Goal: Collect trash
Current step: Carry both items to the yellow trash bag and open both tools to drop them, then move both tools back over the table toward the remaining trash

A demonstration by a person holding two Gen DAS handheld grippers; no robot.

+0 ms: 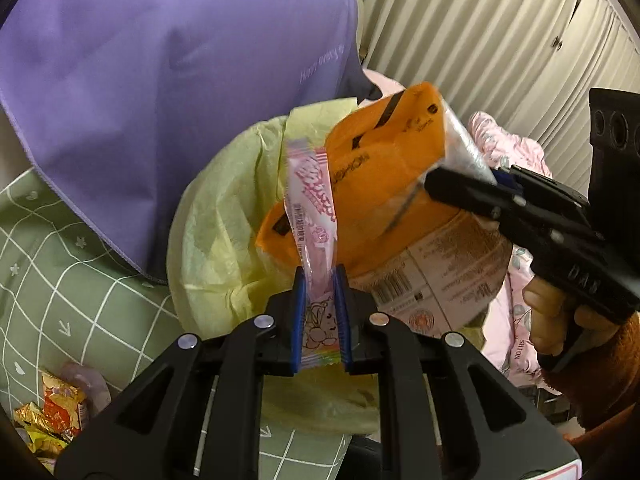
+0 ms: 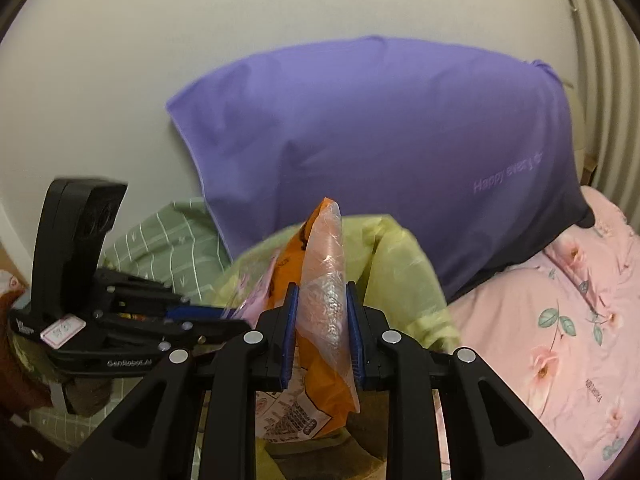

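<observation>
My left gripper (image 1: 320, 276) is shut on a long pink snack wrapper (image 1: 314, 200) that stands up between its blue pads, over a yellow-green trash bag (image 1: 224, 216). My right gripper (image 2: 322, 292) is shut on an orange snack bag (image 2: 324, 264) with a clear edge, held above the same trash bag (image 2: 396, 272). In the left wrist view the right gripper (image 1: 460, 184) comes in from the right, clamped on the orange bag (image 1: 384, 160). In the right wrist view the left gripper (image 2: 224, 316) sits at the left, holding the pink wrapper (image 2: 256, 300).
A purple pillow (image 1: 160, 80) leans behind the bag; it also shows in the right wrist view (image 2: 380, 140). Green checked bedding (image 1: 60, 280) lies left, pink floral bedding (image 2: 560, 320) right. Crumpled red and gold wrappers (image 1: 52, 416) lie at the lower left.
</observation>
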